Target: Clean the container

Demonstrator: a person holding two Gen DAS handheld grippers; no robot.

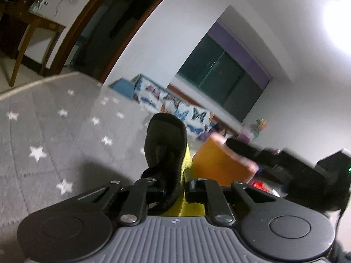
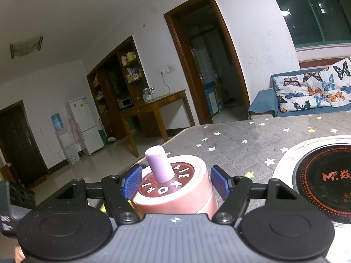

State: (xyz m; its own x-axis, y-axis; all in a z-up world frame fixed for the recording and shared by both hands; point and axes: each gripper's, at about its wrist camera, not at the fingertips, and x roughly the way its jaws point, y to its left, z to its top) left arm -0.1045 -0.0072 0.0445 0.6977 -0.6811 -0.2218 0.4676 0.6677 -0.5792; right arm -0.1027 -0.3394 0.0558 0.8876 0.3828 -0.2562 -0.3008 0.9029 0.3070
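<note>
Right gripper [image 2: 174, 183] clamped on pink container [image 2: 175, 192]; left gripper [image 1: 183, 171] closed on yellow cloth [image 1: 186, 199] beside it.

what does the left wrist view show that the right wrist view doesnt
Only the left wrist view shows the left tongs shut on a yellow cloth, with the right tongs' body beside them. Only the right wrist view shows the pink container gripped between blue pads, its lilac cap, and the induction cooker. Both show the grey star-print table cover, butterfly sofa and doorway.
</note>
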